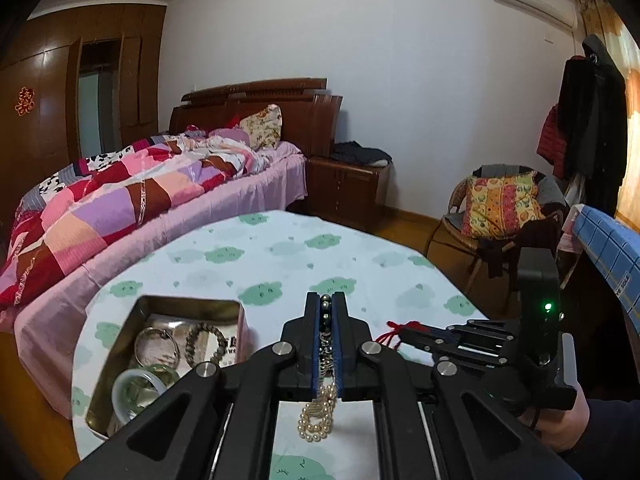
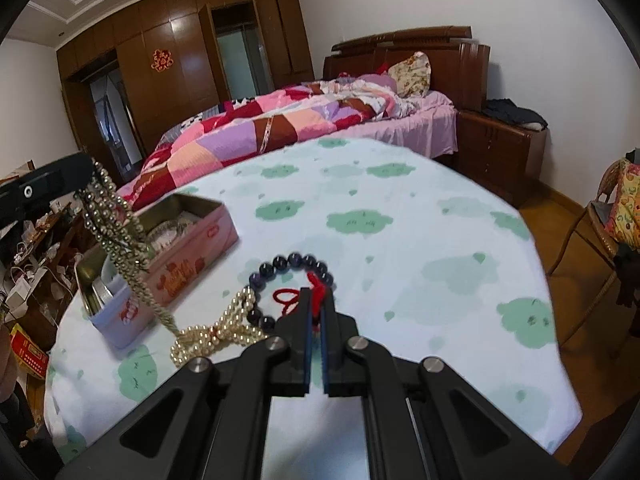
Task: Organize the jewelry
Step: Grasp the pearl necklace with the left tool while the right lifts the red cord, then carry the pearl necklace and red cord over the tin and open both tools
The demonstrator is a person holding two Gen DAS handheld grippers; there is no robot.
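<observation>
My left gripper [image 1: 326, 301] is shut on a pearl necklace [image 1: 319, 416], whose strands run between its pads and dangle below. In the right wrist view the left gripper [image 2: 86, 170] hangs high at the left. The pearl necklace [image 2: 120, 240] drops from it to the cloth, where its lower loops lie bunched. My right gripper [image 2: 317, 295] is shut on the red cord of a dark purple bead bracelet [image 2: 296, 261] lying on the table. The right gripper [image 1: 400, 332] also shows beside the left one. An open pink tin [image 1: 192, 301] holds bangles and a bead bracelet [image 1: 206, 340].
The round table [image 2: 420, 240] wears a white cloth with green cloud prints. The tin [image 2: 192, 264] stands near its left edge. A bed [image 1: 140, 192] lies behind, with a nightstand [image 1: 344, 184] next to it and a wicker chair [image 1: 500, 216] at the right.
</observation>
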